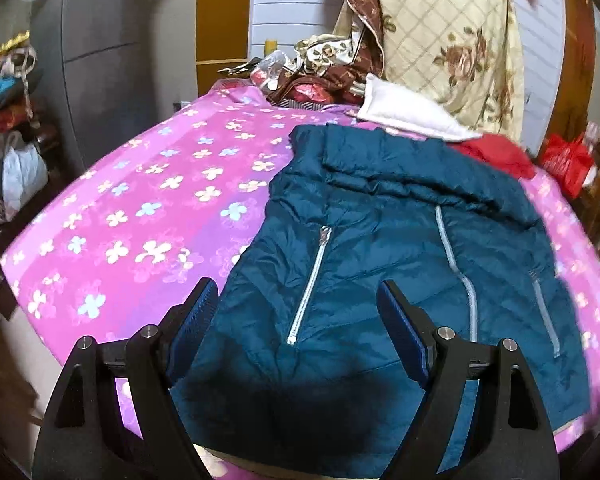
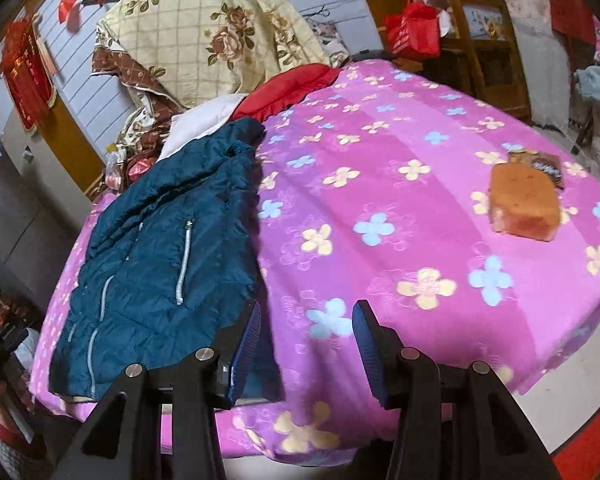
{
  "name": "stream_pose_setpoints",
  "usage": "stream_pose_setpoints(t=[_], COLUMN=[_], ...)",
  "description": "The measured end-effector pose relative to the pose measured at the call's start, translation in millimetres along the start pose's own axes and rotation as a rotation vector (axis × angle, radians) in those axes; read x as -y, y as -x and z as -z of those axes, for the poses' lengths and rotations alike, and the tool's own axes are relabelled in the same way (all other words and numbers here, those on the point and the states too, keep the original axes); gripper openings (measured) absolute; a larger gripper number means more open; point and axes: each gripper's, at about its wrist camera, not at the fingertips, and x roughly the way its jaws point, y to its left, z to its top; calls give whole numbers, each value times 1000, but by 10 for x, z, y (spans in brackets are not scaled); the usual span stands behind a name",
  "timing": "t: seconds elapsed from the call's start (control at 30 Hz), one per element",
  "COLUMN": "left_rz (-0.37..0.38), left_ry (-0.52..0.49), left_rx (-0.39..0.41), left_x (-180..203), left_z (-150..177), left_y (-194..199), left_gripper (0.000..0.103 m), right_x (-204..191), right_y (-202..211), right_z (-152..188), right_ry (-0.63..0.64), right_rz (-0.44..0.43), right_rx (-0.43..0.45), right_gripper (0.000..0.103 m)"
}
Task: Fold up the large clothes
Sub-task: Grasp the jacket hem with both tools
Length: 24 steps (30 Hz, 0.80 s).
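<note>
Left gripper [image 1: 296,316]: we see jaws wide apart, nothing between, hovering above blue jacket [image 1: 380,260]. Right gripper [image 2: 306,340]: jaws partly open, empty, over pink floral bedspread [image 2: 400,200] beside jacket's edge. Jacket lies flat on bed, zippers up; near hem hidden behind our fingers. Orange block [image 2: 524,204] blurred, unidentifiable.

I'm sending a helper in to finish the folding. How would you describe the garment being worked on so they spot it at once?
Look at the bed with the pink flowered cover. The dark teal puffer jacket lies flat near its front edge, below the white pillow and red cloth. Its quilted shiny fabric and pale zippers set it apart.
</note>
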Motion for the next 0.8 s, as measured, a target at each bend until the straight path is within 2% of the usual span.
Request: stream_pose_setpoints(t=[0.1, 0.2, 0.33, 0.4, 0.6, 0.7, 0.8], left_rz=[49, 66, 51, 68, 243, 345, 400], left_ry=[73, 126, 89, 72, 213, 298, 313], left_rx=[-33, -73, -127, -154, -258, -323, -353], left_x=[-257, -571, -827, -905, -1208, -1279, -1238], left_z=[-104, -200, -255, -226, -47, -2, -9], left_y=[-4, -86, -284, -386, -789, -1019, -1150], left_gripper=[82, 82, 82, 82, 82, 82, 82], right_x=[-101, -226, -384, -456, -536, -560, -554], right_y=[-109, -280, -594, -768, -1200, -1305, -1342], right_z=[-114, -224, -327, -360, -351, -358, -400], right_ry=[20, 56, 98, 106, 55, 32, 15], right_rz=[-17, -9, 11, 4, -70, -89, -103], right_rx=[-24, -54, -117, -149, -238, -251, -253], right_gripper=[46, 46, 46, 46, 46, 46, 46])
